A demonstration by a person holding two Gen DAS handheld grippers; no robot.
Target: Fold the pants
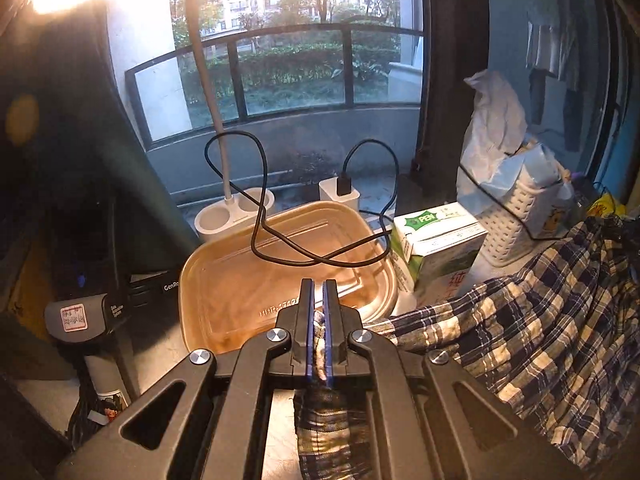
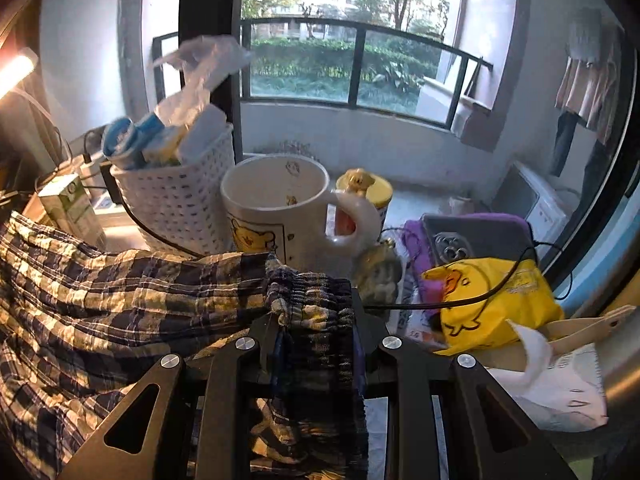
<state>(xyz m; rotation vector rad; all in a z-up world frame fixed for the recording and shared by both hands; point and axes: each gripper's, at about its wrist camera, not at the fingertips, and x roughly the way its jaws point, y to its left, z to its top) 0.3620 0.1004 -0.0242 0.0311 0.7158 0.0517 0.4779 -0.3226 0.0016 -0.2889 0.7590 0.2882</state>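
Pants [image 1: 540,320]: plaid, navy and cream checks crossed by thin dark lines; same pattern on the bunched waistband [image 2: 316,300].

Left gripper [image 1: 319,304]: black frame, blue pads, silver rivets. Right gripper [image 2: 316,344]: black, blue pads half hidden by cloth.

Food container [image 1: 240,280]: translucent amber-brown. Cables [image 1: 260,216] across it: black. Charger [image 1: 340,194] and lamp base [image 1: 234,216]: white.

Milk carton [image 1: 436,244]: white and green, red characters low on one face.

Perforated basket [image 2: 180,204]: white.

Mug [image 2: 280,208]: white, yellow cartoon bear print.

Bag [image 2: 500,300]: bright yellow with a duck drawing, orange beak.

Phone [image 2: 472,240]: grey, on purple cloth [image 2: 416,248].
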